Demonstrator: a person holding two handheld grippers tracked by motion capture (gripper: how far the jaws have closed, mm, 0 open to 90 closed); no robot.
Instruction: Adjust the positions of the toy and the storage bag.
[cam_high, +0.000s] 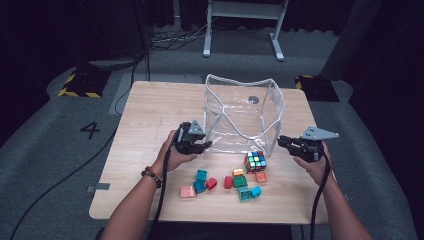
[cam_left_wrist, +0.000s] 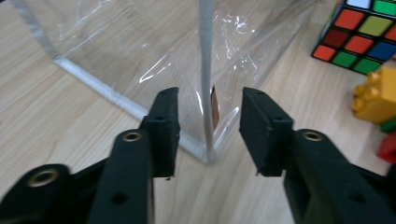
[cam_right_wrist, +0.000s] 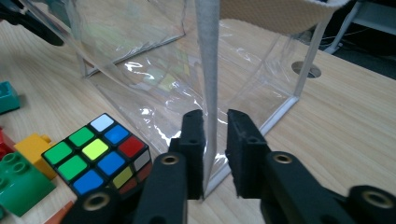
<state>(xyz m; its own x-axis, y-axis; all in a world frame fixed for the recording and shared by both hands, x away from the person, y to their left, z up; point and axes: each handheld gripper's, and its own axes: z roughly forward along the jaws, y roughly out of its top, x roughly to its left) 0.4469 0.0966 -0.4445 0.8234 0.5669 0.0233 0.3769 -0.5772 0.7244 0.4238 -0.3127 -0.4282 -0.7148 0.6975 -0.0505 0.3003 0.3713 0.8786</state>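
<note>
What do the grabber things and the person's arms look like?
Each gripper, left and right, is black with two blocky jaws, brass-coloured screw holes and a grey three-cornered plate on top. A black cable trails from each. The forearms are bare; the left wrist wears a beaded bracelet.

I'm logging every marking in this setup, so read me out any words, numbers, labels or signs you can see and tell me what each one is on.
"4" – a dark numeral on the grey floor, left of the table.
Small orange-brown tag at the corner seam of the clear bag: too blurred to read.
Nothing readable on the colour cube or the toy bricks.
</note>
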